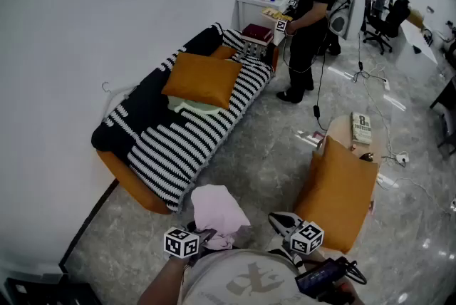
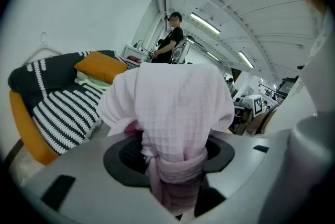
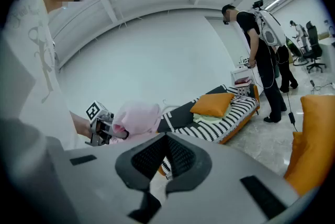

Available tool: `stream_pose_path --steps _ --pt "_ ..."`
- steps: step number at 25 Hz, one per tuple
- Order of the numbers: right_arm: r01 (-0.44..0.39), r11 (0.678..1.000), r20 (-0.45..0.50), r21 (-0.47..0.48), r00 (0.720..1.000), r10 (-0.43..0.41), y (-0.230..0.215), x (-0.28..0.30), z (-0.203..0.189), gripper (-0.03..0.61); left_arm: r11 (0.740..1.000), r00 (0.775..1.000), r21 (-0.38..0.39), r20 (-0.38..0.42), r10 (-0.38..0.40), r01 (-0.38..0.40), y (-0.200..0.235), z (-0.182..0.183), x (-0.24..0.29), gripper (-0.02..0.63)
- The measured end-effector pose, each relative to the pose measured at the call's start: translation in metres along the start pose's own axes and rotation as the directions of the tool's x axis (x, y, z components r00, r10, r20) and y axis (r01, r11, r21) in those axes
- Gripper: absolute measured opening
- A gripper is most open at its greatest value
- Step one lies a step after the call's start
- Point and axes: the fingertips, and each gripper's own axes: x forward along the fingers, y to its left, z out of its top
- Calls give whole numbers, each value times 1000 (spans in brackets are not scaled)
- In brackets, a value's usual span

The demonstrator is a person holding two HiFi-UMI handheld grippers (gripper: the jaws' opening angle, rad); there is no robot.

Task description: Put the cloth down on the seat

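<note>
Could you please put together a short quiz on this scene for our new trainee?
1. What does the left gripper hold? A a mug; B the pink cloth; C a shoe.
2. True or false: the cloth is not yet lying on the striped sofa.
3. Fill in: the jaws of the right gripper are ____, with nothing between them.
Key: 1 B; 2 true; 3 shut.

Bright ceiling strips [image 2: 205, 21], floor [image 1: 271, 154] glare, v. warped edges.
</note>
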Motion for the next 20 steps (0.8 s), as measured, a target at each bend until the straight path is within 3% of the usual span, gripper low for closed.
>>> stream_pose_path --steps 5,9,14,20 --pt "-32 999 43 16 999 31 6 -5 10 15 1000 1000 -12 3 19 -19 -11 -12 -7 236" --pt "-59 990 141 131 989 40 3 -6 22 16 997 998 -31 7 66 -65 -7 -15 -11 239" --pt "-63 996 63 58 996 59 4 -4 14 15 991 991 -50 22 128 -127 -3 -10 -11 241" --pt "-58 996 29 69 998 56 -4 -8 2 15 979 980 -77 45 193 -189 0 -10 -13 242"
